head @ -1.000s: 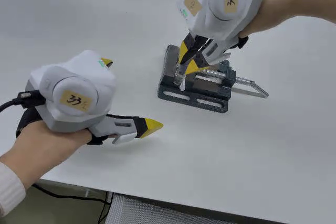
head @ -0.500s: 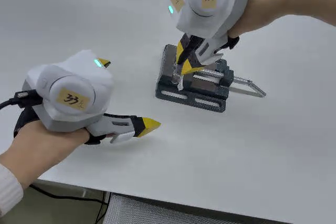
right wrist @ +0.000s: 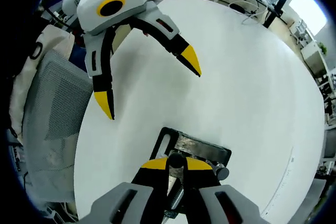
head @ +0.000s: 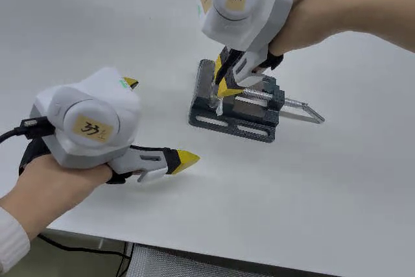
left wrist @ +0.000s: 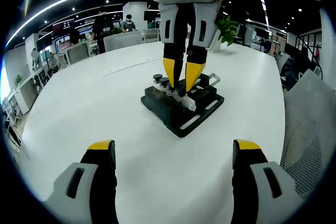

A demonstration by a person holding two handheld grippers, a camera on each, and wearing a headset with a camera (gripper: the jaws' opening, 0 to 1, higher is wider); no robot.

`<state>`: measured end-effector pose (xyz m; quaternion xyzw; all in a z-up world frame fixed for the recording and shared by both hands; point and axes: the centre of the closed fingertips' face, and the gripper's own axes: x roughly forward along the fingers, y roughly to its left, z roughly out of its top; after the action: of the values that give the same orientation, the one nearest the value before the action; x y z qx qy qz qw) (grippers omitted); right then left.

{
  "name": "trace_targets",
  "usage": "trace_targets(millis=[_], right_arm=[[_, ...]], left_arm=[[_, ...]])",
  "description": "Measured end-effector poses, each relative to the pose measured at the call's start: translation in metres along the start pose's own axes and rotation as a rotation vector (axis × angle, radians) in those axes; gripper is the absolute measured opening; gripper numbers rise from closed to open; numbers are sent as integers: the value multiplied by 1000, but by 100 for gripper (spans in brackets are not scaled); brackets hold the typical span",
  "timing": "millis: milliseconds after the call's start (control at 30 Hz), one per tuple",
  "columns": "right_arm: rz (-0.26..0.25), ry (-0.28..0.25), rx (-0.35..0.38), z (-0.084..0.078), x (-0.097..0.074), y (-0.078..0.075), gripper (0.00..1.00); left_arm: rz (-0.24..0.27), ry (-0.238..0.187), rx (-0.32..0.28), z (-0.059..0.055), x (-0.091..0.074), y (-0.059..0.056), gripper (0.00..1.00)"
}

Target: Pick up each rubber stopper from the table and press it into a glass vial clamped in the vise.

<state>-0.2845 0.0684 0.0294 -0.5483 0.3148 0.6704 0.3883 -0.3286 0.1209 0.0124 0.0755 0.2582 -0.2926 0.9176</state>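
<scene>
Stopper (right wrist: 176, 159) | right claw (right wrist: 176, 164) still pinches it atop vial (head: 218, 103) | left claw (left wrist: 174, 146) spread

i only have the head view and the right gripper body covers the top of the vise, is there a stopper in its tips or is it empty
Observer: The right gripper view shows the right gripper closed on a dark round stopper, directly over the vise.
Operator: ok and are any vials already plugged
Observer: In the left gripper view, two dark round tops stand in the vise just beside the right gripper's tips. They look like seated stoppers, though they are too small to be sure.
</scene>
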Motion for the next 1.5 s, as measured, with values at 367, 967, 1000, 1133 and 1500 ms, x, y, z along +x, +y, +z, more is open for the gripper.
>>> trace_targets(millis=[367, 967, 1000, 1133, 1500], right_arm=[[3, -42, -52, 0, -1, 0, 4], [-3, -69, -83, -1, 0, -1, 6], [-4, -67, -86, -1, 0, -1, 6], [-10, -66, -88, 0, 0, 1, 7], [-15, -62, -82, 0, 0, 2, 8]], left_arm=[[-3, 6, 1, -1, -1, -2, 91], [-8, 5, 1, -1, 1, -1, 90], [-10, 5, 2, -2, 1, -1, 90], [-14, 5, 2, -2, 2, -2, 90], [-20, 8, -6, -3, 3, -3, 89]])
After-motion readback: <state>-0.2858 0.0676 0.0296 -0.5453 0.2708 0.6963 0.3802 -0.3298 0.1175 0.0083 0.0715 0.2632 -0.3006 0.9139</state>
